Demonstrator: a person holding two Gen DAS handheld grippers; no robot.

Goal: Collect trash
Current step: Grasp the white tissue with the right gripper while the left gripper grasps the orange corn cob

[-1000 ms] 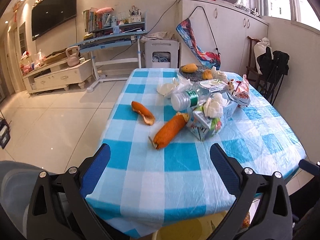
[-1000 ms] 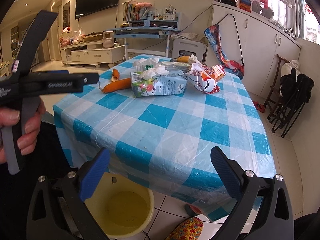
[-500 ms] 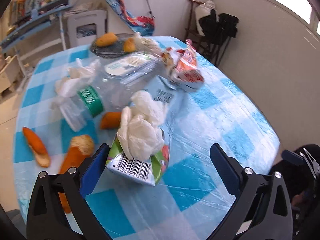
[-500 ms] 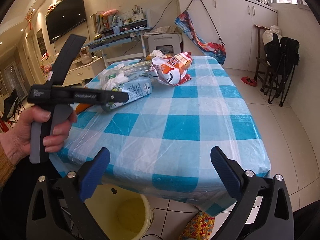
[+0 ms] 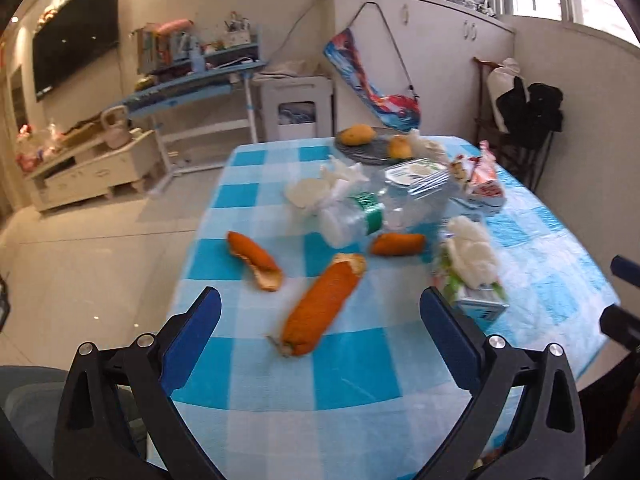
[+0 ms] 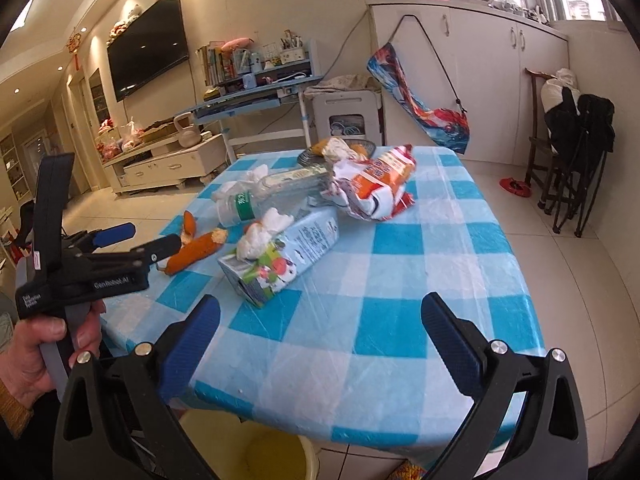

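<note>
Trash lies on a blue-checked table (image 5: 360, 376): a long orange peel (image 5: 322, 306), a curled peel (image 5: 254, 256), a small peel (image 5: 398, 243), a clear plastic bottle (image 5: 352, 216), a milk carton (image 6: 280, 256) stuffed with white tissue (image 5: 472, 248), and a crumpled red snack bag (image 6: 374, 186). My left gripper (image 5: 320, 320) is open and empty, just above the long peel at the table's near edge. My right gripper (image 6: 320, 326) is open and empty, over the table's front edge near the carton. The left gripper's fingers also show in the right wrist view (image 6: 116, 234).
A yellow bucket (image 6: 276, 452) stands on the floor under the table's front edge. A dark plate (image 5: 368, 148) with fruit sits at the far end. White crumpled wrappers (image 5: 320, 188) lie behind the bottle. A folded black chair (image 6: 576, 148) stands by the right wall.
My left gripper has swung back from over the milk carton to the left, now facing the long orange peel. My right gripper has moved closer to the carton.
</note>
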